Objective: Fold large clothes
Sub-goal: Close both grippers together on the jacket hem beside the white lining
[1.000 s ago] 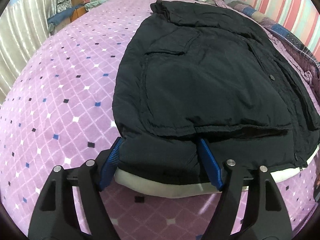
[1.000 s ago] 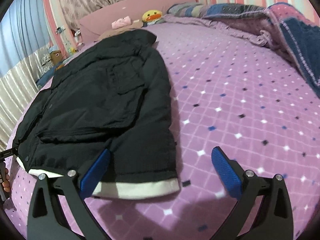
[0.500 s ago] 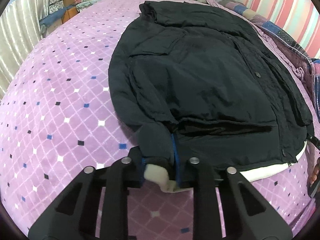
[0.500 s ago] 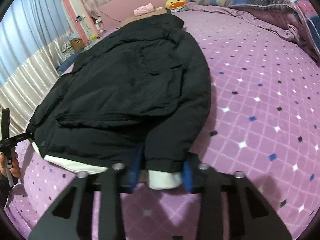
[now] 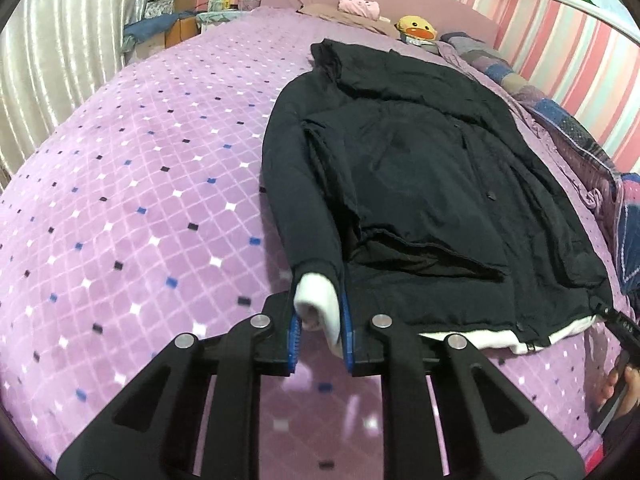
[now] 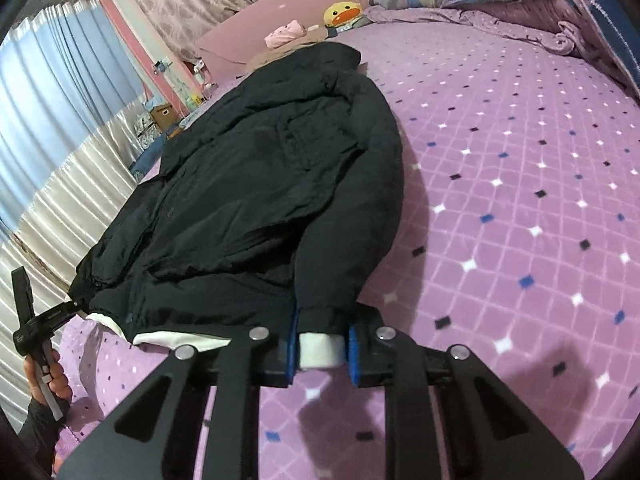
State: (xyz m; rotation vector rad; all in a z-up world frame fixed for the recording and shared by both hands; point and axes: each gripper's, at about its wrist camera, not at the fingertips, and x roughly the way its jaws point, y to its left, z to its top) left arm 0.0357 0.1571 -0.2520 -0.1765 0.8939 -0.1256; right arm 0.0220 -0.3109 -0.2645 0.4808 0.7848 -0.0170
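Black jacket (image 5: 432, 184) spread front-up on the purple diamond-patterned bed (image 5: 152, 184), collar toward the headboard, white lining showing along the hem. Left gripper (image 5: 320, 332): jaws just closed, clamped on the white cuff (image 5: 316, 300) of one sleeve, lifted off the cover. Right gripper (image 6: 322, 350): jaws likewise just closed on the other sleeve's white cuff (image 6: 320, 350). Duck plush (image 6: 342, 14) beyond the collar, near the headboard.
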